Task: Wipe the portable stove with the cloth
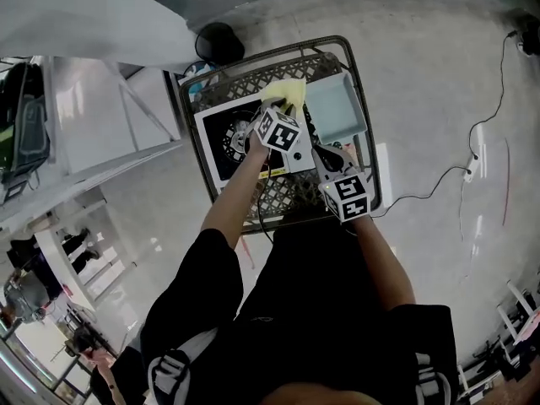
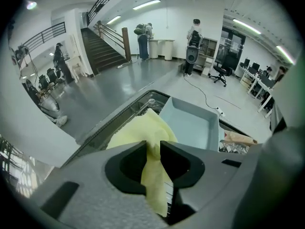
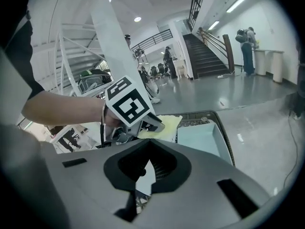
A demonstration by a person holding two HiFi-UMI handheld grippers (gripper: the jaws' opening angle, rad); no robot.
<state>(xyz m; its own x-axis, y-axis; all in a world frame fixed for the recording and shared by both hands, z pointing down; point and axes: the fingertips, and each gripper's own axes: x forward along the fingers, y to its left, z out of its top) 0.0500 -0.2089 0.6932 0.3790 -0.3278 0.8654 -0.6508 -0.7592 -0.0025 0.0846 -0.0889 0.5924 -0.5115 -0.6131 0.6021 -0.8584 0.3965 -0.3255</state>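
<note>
The portable stove (image 1: pixel 226 137), white with a black round burner, lies on a metal mesh cart (image 1: pixel 354 66). My left gripper (image 1: pixel 278 110) hovers over the stove's far right part, shut on a yellow cloth (image 1: pixel 287 93) that spreads toward the cart's far rim. In the left gripper view the cloth (image 2: pixel 140 130) is pinched between the jaws and hangs down behind them. My right gripper (image 1: pixel 331 165) is nearer the person, by the stove's right end, with its jaws closed together and nothing in them. The right gripper view shows the left gripper (image 3: pixel 145 124) and the cloth (image 3: pixel 166 124) ahead.
A light blue tray (image 1: pixel 336 108) sits in the cart right of the stove, also seen in the left gripper view as the tray (image 2: pixel 190 125). A black round object (image 1: pixel 219 40) lies on the floor beyond the cart. A cable and plug (image 1: pixel 472 171) trail at right. White shelving (image 1: pixel 101 116) stands at left.
</note>
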